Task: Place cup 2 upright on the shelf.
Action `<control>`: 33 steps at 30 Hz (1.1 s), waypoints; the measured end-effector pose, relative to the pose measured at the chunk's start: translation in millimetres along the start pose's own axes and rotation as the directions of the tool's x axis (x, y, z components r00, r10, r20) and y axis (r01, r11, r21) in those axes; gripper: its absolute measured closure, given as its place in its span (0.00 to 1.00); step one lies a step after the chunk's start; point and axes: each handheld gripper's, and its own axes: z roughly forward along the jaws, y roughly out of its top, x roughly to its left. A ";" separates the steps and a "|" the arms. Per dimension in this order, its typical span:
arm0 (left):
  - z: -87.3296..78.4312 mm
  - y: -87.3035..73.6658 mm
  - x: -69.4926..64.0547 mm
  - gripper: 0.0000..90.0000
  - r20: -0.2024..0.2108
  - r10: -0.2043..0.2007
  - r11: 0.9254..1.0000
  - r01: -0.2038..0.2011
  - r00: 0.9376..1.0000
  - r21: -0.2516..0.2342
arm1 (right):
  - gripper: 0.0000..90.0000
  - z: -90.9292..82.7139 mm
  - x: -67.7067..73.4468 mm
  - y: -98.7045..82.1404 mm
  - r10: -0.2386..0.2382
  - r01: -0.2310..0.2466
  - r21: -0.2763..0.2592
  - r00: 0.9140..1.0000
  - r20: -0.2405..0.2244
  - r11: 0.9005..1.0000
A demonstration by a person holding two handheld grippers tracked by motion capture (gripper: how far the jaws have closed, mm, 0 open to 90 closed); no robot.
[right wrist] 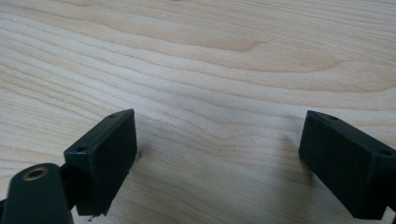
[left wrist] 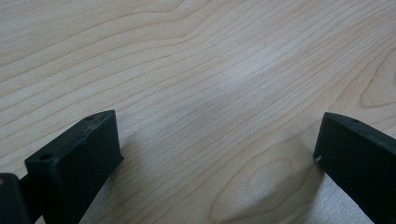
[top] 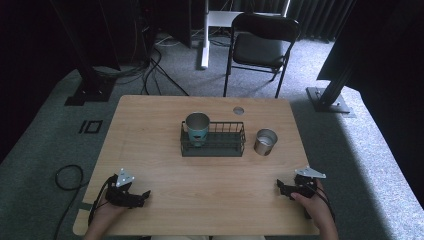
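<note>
Beside the black wire basket (top: 214,145), just right of it, stands the small shiny metal cup (top: 265,142). Both grippers — left gripper (left wrist: 219,154), right gripper (right wrist: 217,154) — rest far off, jaws wide, empty. A fast grab could tip it over.

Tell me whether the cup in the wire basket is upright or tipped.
Upright. The teal cup stands at the left end of the wire basket, its round mouth facing up. The high view does not show whether it holds anything.
</note>
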 end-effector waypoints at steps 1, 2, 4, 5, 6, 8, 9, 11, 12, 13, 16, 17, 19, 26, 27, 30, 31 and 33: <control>0.0 0.0 0.0 0.01 0.000 0.000 1.000 0.000 1.000 0.000 | 0.12 0.1 0.0 0.3 0.004 -0.004 -0.001 1.000 -0.002 1.000; 0.0 0.0 0.0 0.01 0.000 0.000 1.000 0.000 1.000 0.000 | 0.12 0.2 0.0 0.5 0.005 -0.005 -0.001 1.000 -0.004 1.000; 0.1 0.1 0.1 0.01 0.001 0.000 1.000 0.000 1.000 0.000 | 0.12 0.4 0.4 0.8 0.006 -0.006 -0.002 1.000 -0.008 1.000; 0.5 0.6 0.8 0.01 0.001 0.004 1.000 -0.004 1.000 0.001 | 0.12 1.4 1.4 1.7 0.006 -0.006 -0.005 1.000 -0.017 1.000; 0.6 0.7 0.9 0.01 0.001 0.005 1.000 -0.005 1.000 0.001 | 0.12 1.7 1.6 2.0 0.009 -0.009 -0.007 1.000 -0.021 1.000; 0.6 0.7 0.9 0.01 0.001 0.004 1.000 -0.004 1.000 0.001 | 0.12 2.1 2.6 2.8 0.014 -0.014 -0.007 1.000 -0.026 1.000; 0.6 0.7 0.9 0.01 0.001 0.004 1.000 -0.004 1.000 0.001 | 0.12 2.4 3.3 3.3 0.011 -0.011 -0.007 1.000 -0.026 1.000; 0.6 0.7 0.9 0.01 0.001 0.004 1.000 -0.004 1.000 0.001 | 0.12 3.0 4.2 4.1 0.010 -0.010 -0.009 1.000 -0.027 1.000; 0.6 0.7 0.9 0.01 0.001 0.004 1.000 -0.004 1.000 0.001 | 0.12 3.4 4.5 4.5 0.008 -0.008 -0.010 1.000 -0.026 1.000; 0.6 0.7 0.9 0.01 0.001 0.004 1.000 -0.004 1.000 0.001 | 0.12 3.7 4.6 4.9 0.003 -0.004 -0.010 1.000 -0.025 1.000; 0.6 0.7 0.9 0.01 0.001 0.004 1.000 -0.004 1.000 0.001 | 0.12 4.0 5.3 6.9 -0.003 0.003 -0.010 1.000 -0.022 1.000; 0.6 0.7 0.9 0.01 0.001 0.004 1.000 -0.004 1.000 0.001 | 0.12 3.8 5.6 8.4 -0.006 0.005 -0.014 1.000 -0.022 1.000; 0.6 0.7 0.9 0.01 0.001 0.005 1.000 -0.005 1.000 0.001 | 0.12 3.3 6.0 11.1 -0.007 0.007 -0.022 1.000 -0.021 1.000; 0.6 0.6 0.9 0.01 0.001 0.004 1.000 -0.004 1.000 0.000 | 0.12 2.1 7.2 19.9 -0.010 0.009 -0.046 1.000 -0.021 0.999; 0.6 0.7 0.9 0.01 0.001 0.004 1.000 -0.004 1.000 0.001 | 0.12 1.6 7.2 22.7 -0.004 0.003 -0.056 1.000 -0.020 0.998; 0.6 0.7 0.9 0.01 0.001 0.004 1.000 -0.004 1.000 0.001 | 0.12 1.9 7.8 25.2 -0.014 0.012 -0.068 1.000 -0.021 0.998; 0.6 0.7 0.9 0.01 0.001 0.005 1.000 -0.005 1.000 0.001 | 0.12 2.3 8.3 26.1 -0.016 0.015 -0.071 1.000 -0.025 0.997; 0.6 0.7 0.9 0.01 0.001 0.004 1.000 -0.004 1.000 0.001 | 0.12 3.3 9.0 27.5 -0.016 0.014 -0.072 0.999 -0.027 0.997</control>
